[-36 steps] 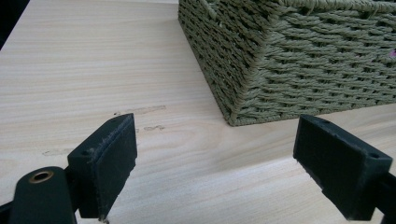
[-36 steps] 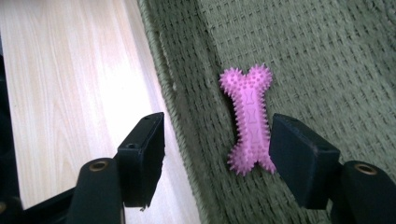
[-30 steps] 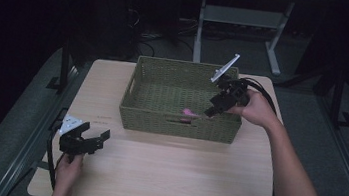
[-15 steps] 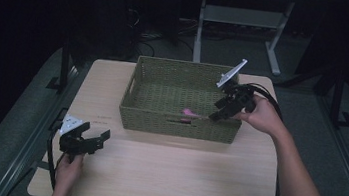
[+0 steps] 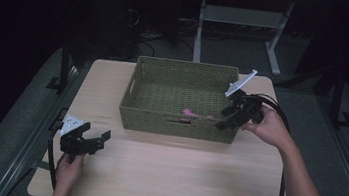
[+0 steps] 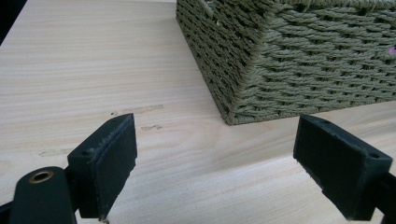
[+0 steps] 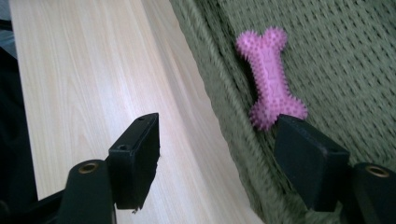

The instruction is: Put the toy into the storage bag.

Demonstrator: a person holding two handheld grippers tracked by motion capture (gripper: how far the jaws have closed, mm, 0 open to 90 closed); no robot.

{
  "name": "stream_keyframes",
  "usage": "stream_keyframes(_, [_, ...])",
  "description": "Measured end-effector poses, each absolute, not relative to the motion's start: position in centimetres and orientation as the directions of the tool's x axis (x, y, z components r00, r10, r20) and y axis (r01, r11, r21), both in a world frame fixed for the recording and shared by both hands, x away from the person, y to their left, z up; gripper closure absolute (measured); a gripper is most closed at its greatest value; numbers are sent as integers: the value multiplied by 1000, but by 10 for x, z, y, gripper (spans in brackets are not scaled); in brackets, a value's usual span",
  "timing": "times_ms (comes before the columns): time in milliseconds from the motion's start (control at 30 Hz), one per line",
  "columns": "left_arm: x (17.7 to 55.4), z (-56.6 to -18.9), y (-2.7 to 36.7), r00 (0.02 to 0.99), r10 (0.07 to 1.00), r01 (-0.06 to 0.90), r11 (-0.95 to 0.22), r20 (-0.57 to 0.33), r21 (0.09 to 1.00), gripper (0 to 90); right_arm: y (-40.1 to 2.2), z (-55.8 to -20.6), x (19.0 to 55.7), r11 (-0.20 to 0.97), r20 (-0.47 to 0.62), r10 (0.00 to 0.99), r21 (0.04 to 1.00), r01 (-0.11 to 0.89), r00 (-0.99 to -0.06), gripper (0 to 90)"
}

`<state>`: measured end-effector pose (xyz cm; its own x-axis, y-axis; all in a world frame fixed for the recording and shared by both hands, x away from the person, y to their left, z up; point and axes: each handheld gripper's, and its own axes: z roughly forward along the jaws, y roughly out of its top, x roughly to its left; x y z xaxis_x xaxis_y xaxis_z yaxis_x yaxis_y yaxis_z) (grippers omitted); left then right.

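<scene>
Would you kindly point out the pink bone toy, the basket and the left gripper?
Pink bone toy (image 7: 271, 77): right gripper view, its shaft.
Basket (image 5: 177, 125): high view, its near wall.
Left gripper (image 5: 98, 139): high view, between its fingertips.

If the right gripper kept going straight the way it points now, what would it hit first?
Probably the near wall of the green woven basket, whose rim runs between the open right gripper's fingers. The pink bone toy lies just past it on the basket floor, though depth is unclear.

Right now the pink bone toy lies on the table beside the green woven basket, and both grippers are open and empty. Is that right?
Not quite. The pink bone toy lies inside the green woven basket, on its floor, not on the table; the right gripper view shows this. The left gripper and right gripper are indeed open and empty.
</scene>
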<state>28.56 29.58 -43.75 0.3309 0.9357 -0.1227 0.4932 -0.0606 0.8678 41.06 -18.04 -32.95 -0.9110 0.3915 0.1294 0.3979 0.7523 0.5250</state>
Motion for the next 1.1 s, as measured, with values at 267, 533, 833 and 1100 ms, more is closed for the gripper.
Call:
stream_keyframes(267, [285,-438,294,336,934,494,-65,-121,867,130,-188,-337,396,744,121,399,537,398,-909,304])
stream_keyframes(533, [285,-438,293,338,934,495,-70,-118,866,130,-200,-346,383,733,120,417,541,411,-901,291])
stream_keyframes(833, [285,-439,293,341,933,496,-73,-117,865,130,-210,-364,368,727,126,436,534,431,-891,279])
stream_keyframes(1100, [285,-439,292,343,932,495,-73,-118,866,130,-222,-374,356,708,133,453,547,446,-882,274])
